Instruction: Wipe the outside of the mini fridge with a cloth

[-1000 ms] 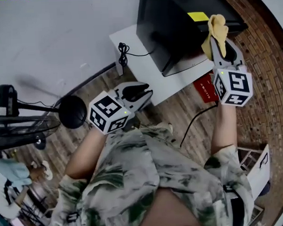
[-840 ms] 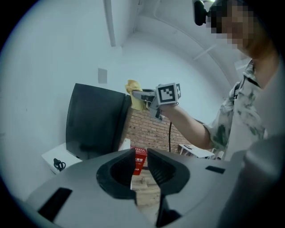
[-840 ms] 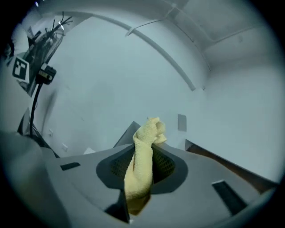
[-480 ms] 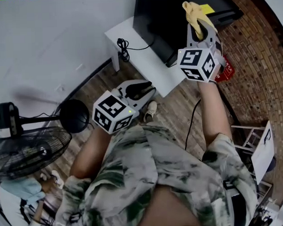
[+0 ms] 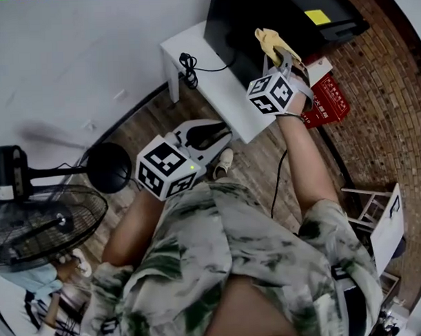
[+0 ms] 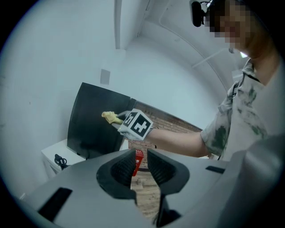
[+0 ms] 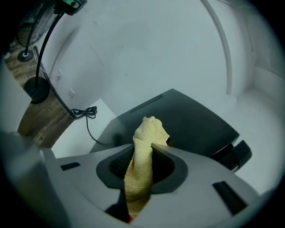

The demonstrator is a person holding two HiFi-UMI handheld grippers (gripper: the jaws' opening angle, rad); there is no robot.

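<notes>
The black mini fridge (image 5: pixel 260 17) stands on a low white table (image 5: pixel 214 88) at the top of the head view. My right gripper (image 5: pixel 281 52) is shut on a yellow cloth (image 5: pixel 269 39) and presses it against the fridge's dark face. In the right gripper view the cloth (image 7: pixel 142 169) sticks out between the jaws toward the fridge (image 7: pixel 191 120). My left gripper (image 5: pixel 208 135) hangs lower over the wooden floor, away from the fridge, jaws nearly together with nothing between them. The left gripper view shows the fridge (image 6: pixel 91 120) and the cloth (image 6: pixel 109 116) from the side.
A black cable (image 5: pixel 188 68) lies coiled on the table's left end. A red box (image 5: pixel 329 101) lies on the floor by the brick wall. A fan (image 5: pixel 40 218) and a round black stand base (image 5: pixel 108 167) are at the left. A white frame (image 5: pixel 385 220) stands at the right.
My right gripper has swept left and nearer across the fridge with the cloth, away from the yellow sticker. The left gripper has hardly moved.
</notes>
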